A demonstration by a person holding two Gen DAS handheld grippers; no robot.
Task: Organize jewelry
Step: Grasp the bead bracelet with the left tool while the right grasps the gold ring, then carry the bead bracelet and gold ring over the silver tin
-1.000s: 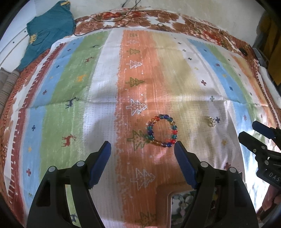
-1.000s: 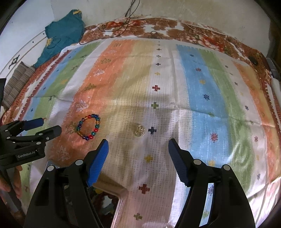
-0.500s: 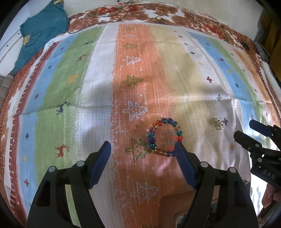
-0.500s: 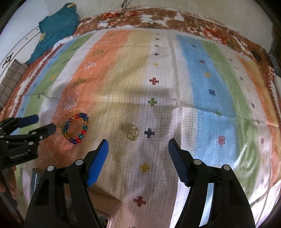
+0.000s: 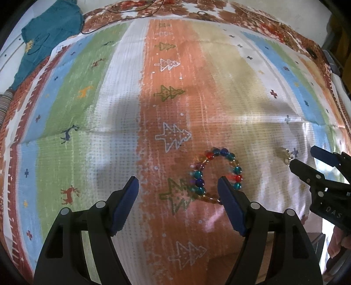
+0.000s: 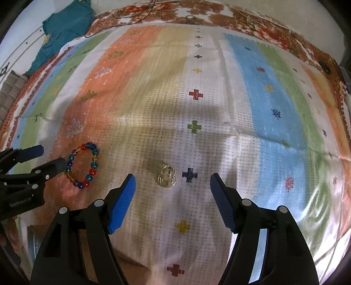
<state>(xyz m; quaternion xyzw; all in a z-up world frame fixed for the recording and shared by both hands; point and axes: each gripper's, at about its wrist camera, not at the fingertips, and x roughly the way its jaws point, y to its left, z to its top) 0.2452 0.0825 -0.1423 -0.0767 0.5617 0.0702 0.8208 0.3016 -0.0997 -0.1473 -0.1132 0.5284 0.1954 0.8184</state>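
Note:
A bracelet of coloured beads (image 5: pixel 216 174) lies on the striped cloth; it also shows in the right wrist view (image 6: pixel 84 165). My left gripper (image 5: pixel 178 184) is open, its right finger over the bracelet's near edge. A small gold ring piece (image 6: pixel 167 176) lies on the white stripe; in the left wrist view it (image 5: pixel 286 153) is partly hidden behind my right gripper's fingertip. My right gripper (image 6: pixel 172 180) is open and empty, with the gold piece just ahead between its fingers. Each gripper shows at the edge of the other's view.
A teal garment (image 5: pixel 47 37) lies at the far left corner, with a dark cable (image 5: pixel 136 13) along the far edge. A box edge (image 6: pixel 33 239) shows at the near left under the right gripper. The cloth (image 6: pixel 252 92) spreads wide to the right.
Both grippers have moved forward and lower toward the cloth. The bracelet now sits against my left gripper's right finger, and the gold piece sits between my right gripper's fingers. Both stay open.

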